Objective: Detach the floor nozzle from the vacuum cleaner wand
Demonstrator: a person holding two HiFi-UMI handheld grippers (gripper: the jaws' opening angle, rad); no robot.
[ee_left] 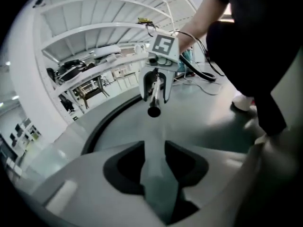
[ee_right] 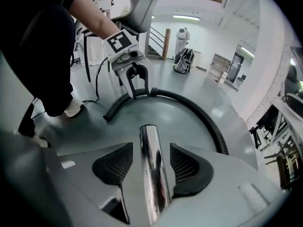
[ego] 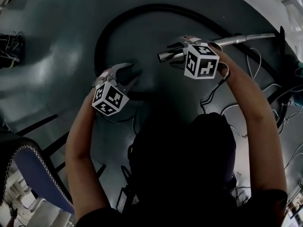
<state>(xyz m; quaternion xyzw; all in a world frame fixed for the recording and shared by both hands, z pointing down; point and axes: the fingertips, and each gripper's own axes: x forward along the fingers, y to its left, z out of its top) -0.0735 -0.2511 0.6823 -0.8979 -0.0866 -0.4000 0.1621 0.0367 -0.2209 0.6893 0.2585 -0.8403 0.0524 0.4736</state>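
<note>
A chrome vacuum wand [ego: 236, 40] hangs above the grey floor with my right gripper [ego: 176, 54] shut on it. In the right gripper view the tube [ee_right: 152, 169] runs up between the ribbed pads [ee_right: 187, 164]. Its free end [ee_left: 154, 109] is a bare open tube. My left gripper [ego: 130, 75] floats left of that end, jaws a little apart, with only floor between them [ee_left: 154, 148]. A black ribbed hose [ego: 142, 8] arcs round behind both grippers. I see no floor nozzle in any view.
Loose cables [ego: 265, 79] lie on the floor at the right. A blue chair [ego: 33, 174] stands at the lower left. The person's white shoe [ee_right: 73, 108] is beside the hose end [ee_right: 108, 116]. A white machine and a bag [ee_right: 182, 56] stand far back.
</note>
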